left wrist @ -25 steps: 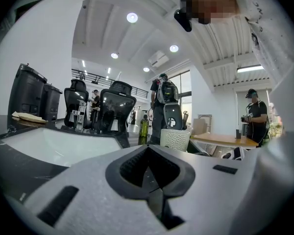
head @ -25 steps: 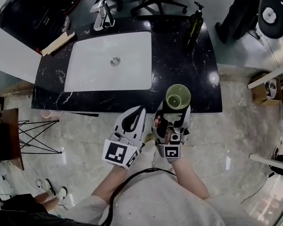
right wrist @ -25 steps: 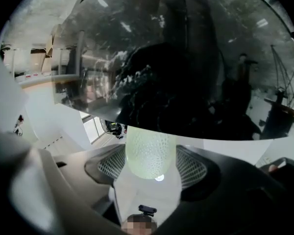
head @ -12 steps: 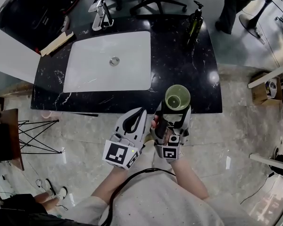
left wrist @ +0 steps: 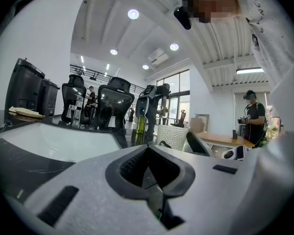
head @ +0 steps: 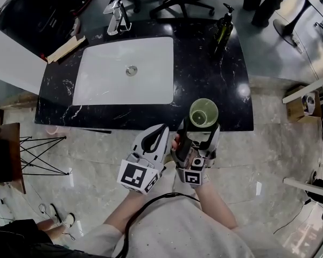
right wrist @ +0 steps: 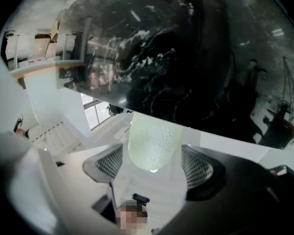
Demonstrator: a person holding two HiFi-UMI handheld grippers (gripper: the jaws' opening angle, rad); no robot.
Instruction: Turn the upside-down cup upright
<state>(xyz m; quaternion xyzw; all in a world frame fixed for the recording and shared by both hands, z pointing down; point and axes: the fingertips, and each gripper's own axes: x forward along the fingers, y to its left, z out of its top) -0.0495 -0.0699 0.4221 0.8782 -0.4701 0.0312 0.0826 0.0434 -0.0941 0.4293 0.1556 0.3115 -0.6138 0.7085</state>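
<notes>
- The black bench (head: 204, 63) is the biggest thing here.
- A white sink (head: 124, 71) is set into its left part.
- The left tongs (head: 160, 128) hang in front of the bench. They are pressed together with nothing in them.
- The right tongs (head: 199, 126) are clamped on the green cup (head: 203, 112).
- The cup is at the bench's front edge, to the right of the sink, with its open mouth facing up.
- A dark bottle (head: 222, 30) stands at the back corner.
</notes>
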